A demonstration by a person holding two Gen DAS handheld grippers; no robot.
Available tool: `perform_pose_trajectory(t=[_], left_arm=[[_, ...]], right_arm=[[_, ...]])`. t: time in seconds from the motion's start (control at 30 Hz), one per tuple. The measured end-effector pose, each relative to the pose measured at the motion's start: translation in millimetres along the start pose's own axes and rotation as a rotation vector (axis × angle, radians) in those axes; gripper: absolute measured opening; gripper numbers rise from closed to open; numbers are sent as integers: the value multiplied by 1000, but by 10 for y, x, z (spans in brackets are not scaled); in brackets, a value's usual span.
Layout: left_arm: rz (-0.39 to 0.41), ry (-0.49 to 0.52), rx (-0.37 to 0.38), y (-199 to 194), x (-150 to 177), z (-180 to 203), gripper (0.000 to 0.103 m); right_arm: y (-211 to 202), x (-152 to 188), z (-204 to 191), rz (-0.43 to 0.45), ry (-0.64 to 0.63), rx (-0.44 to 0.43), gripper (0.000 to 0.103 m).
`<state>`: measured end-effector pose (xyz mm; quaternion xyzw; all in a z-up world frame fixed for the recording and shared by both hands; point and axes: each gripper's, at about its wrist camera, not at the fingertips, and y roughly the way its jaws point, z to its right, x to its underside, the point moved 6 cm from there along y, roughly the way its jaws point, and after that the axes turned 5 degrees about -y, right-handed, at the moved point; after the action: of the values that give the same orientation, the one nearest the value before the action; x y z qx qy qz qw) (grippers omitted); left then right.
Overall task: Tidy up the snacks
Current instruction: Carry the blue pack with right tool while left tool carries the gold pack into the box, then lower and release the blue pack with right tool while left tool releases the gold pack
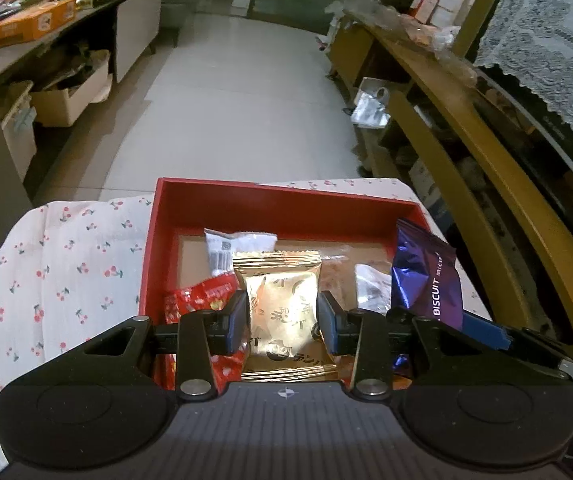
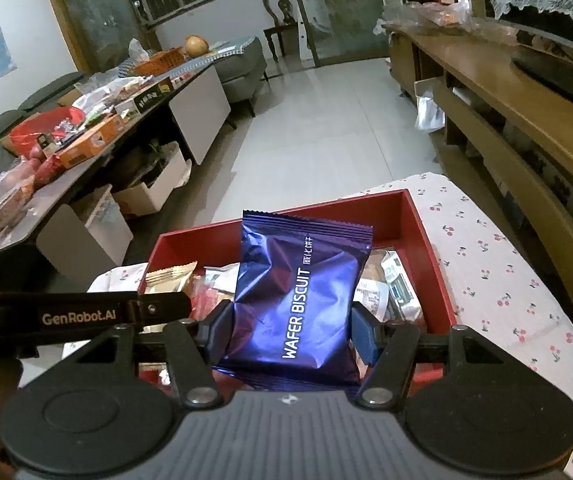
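Left wrist view looks down the left gripper [image 1: 279, 322], whose blue pads press both sides of a gold packet [image 1: 282, 312], held flat-faced above the red tray [image 1: 286, 200]. That tray sits on a cherry-print cloth [image 1: 78, 264] and already holds a red packet [image 1: 202, 296], a white packet [image 1: 230, 246] and a clear one further right. Right wrist view shows the right gripper [image 2: 292, 330] closed on a purple wafer packet [image 2: 298, 300], pinched across its width so the label faces the camera and the packet stands upright over the same tray. Gripping at the side seams likely keeps the biscuits inside from being crushed. Both packets seem to hover over the tray rather than rest in it, though the fisheye angle makes the height hard to judge. Each tool appears at the edge of the other's view, so they work close together; lowering one at a time would avoid a knock. More snacks lie well apart on the long table [image 2: 98, 168] to the left.
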<state>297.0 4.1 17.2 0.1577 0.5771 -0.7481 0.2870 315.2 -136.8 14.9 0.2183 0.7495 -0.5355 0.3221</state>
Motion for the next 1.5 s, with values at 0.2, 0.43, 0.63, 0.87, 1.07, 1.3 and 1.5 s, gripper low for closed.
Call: perform_pose_trajectory(t=[0.2,0.43,0.63,0.87,1.07,1.3,1.5], left_arm=[[-2,5,-40,138,-69,-56,45],[-28,-1,-87,326,-61,-139,45],[-27,16,-117,381,-42,-139,45],[-42,23,-132,426,-4,-163,48],[-48,33,-138,450,24,-153,52],[-51,35,-149,440,41,-162,62],[-33,51,-168,371,45,-171,72]], right_arm=[[199,-46,18,-20,-2,11,92],[427,-24,28,-57,-22,32,92],[547,16,52,-75,-40,56,92],[586,32,35,-75,-69,80,92],[619,44,76,-80,-71,94,93],[614,51,99,-84,-82,113,93],[571,56,117,-87,-84,123,96]])
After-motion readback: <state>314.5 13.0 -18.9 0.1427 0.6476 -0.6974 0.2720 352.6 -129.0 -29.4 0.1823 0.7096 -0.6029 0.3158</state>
